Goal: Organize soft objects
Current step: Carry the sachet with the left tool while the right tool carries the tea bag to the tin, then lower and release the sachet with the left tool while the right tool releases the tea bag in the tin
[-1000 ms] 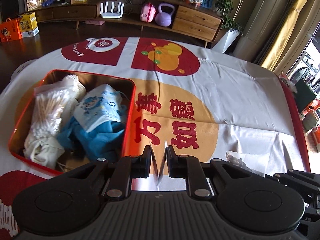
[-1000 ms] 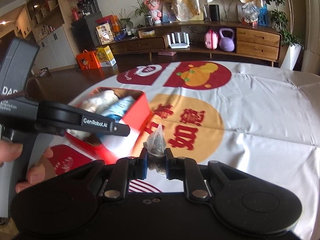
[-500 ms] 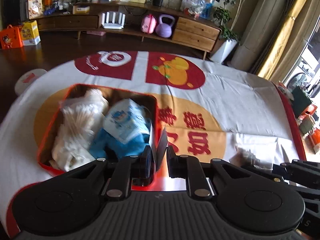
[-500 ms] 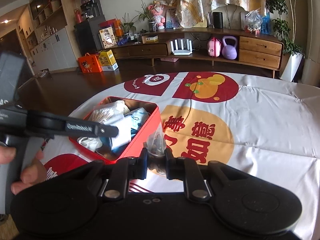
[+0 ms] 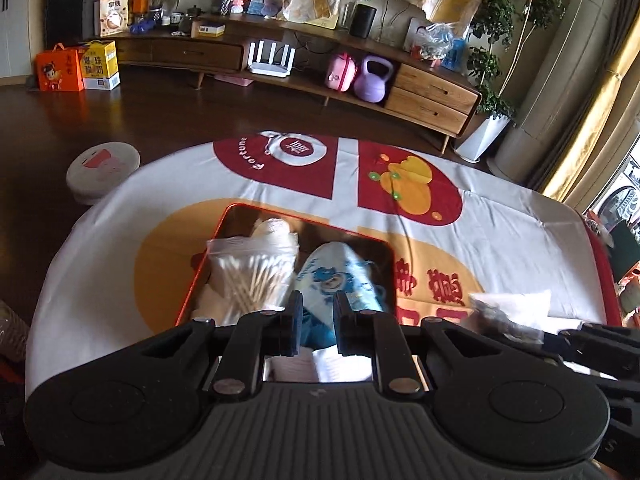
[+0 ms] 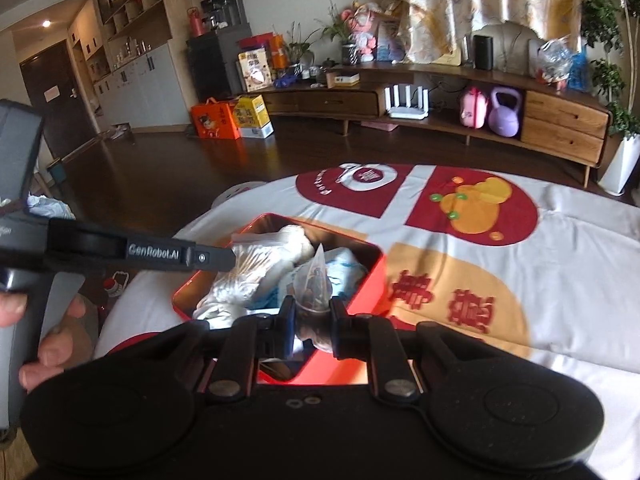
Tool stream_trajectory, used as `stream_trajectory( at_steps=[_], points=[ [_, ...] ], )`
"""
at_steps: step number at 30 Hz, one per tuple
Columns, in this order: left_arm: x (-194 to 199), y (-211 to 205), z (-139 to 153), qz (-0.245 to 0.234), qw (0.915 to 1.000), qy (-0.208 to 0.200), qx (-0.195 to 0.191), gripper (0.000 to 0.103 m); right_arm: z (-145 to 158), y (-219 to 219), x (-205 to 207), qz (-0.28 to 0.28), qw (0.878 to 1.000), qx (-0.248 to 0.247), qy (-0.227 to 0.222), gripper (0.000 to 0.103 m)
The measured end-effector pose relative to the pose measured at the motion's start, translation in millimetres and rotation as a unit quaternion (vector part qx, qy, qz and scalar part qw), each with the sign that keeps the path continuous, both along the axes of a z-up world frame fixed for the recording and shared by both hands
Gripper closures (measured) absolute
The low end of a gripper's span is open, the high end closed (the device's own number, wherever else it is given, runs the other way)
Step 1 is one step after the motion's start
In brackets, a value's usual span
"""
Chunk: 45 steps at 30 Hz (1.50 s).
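Observation:
A red tin box (image 5: 222, 220) (image 6: 372, 284) sits on the printed tablecloth. It holds a bag of cotton swabs (image 5: 252, 276), a blue-printed child's mask pack (image 5: 336, 276) and white cloth. My left gripper (image 5: 316, 324) hovers over the box's near end, jaws a little apart with nothing between them. My right gripper (image 6: 312, 320) is shut on a small clear pyramid sachet (image 6: 314, 280) with brown contents, held above the box's near edge. The left gripper's body (image 6: 120, 250) shows at the left of the right wrist view.
A clear plastic wrapper (image 5: 508, 312) lies on the cloth right of the box. A round stool (image 5: 102, 166) stands beyond the table's left edge. A low wooden cabinet (image 5: 432, 88) runs along the far wall.
Both grippers have moved left and back over the box. The right gripper carried the sachet from over the cloth to above the box. The thin white sheet once between the left jaws is gone.

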<state>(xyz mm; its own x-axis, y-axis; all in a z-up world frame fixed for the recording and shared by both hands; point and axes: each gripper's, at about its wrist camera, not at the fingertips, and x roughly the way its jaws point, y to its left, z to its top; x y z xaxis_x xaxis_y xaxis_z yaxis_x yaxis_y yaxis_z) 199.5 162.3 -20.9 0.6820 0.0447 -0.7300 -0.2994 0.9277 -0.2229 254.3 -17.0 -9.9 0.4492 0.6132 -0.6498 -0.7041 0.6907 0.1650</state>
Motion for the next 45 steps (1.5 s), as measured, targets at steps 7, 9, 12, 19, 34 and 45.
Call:
stream_trajectory(
  at_steps=[7,9,12,19,34,45],
  points=[
    [-1,12,-21,0.004,0.9998,0.015,-0.015,0.087,-21,40,13,0.014,1.000,-0.023,-0.001,0.084],
    [-2,14,-26,0.005,0.9997,0.018,-0.017,0.087,-25,48,18,0.010,0.999,-0.030,-0.002,0.084],
    [-2,16,-32,0.005,0.9996,0.023,-0.018,0.087,-31,56,23,0.009,0.999,-0.034,0.000,0.082],
    [-1,19,-44,0.006,0.9992,0.035,-0.021,0.087,-44,69,32,0.016,0.999,-0.041,0.018,0.078],
    [-12,20,-49,0.011,0.9993,0.034,0.004,0.086,-54,66,29,0.029,0.998,-0.039,0.042,0.068],
    [-27,13,-36,0.006,0.9997,0.016,0.017,0.059,-29,38,10,0.021,0.999,-0.014,0.023,0.058]
  ],
)
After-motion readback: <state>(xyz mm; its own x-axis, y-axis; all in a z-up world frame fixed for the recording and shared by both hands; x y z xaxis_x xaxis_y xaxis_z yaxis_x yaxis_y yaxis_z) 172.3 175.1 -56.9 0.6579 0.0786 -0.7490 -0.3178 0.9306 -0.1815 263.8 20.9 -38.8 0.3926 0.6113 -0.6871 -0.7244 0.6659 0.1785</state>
